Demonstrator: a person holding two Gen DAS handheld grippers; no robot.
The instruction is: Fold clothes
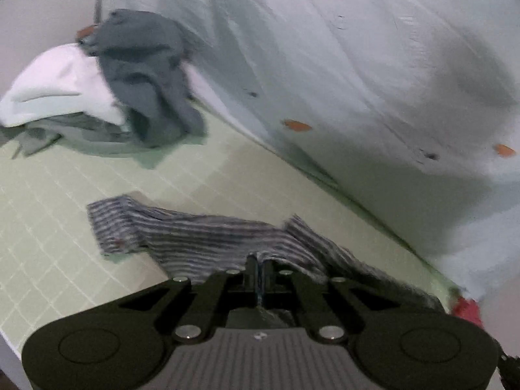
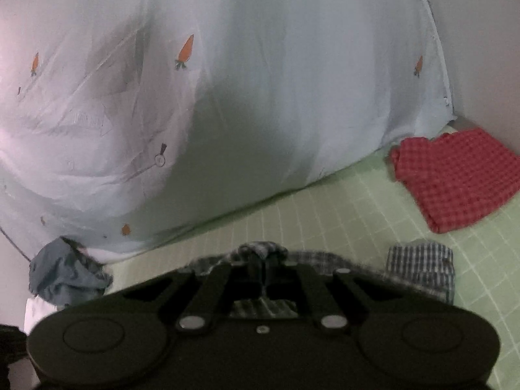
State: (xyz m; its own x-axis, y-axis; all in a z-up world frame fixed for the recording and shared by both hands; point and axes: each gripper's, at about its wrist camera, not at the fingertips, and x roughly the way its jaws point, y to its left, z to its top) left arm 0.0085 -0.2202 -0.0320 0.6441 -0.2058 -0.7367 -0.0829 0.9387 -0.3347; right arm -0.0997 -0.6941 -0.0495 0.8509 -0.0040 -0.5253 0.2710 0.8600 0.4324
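A navy-and-white checked garment (image 1: 201, 237) lies stretched over the green gridded mat (image 1: 65, 214). My left gripper (image 1: 259, 261) is shut on its near edge, the cloth bunched between the fingers. In the right wrist view the same checked garment (image 2: 419, 266) runs under my right gripper (image 2: 264, 260), which is shut on a raised fold of it. A sleeve end lies flat to the right of that gripper.
A heap of grey and white clothes (image 1: 130, 81) sits at the mat's far left and also shows in the right wrist view (image 2: 68, 269). A folded red checked cloth (image 2: 455, 178) lies at the right. A pale carrot-print sheet (image 2: 247, 91) hangs behind the mat.
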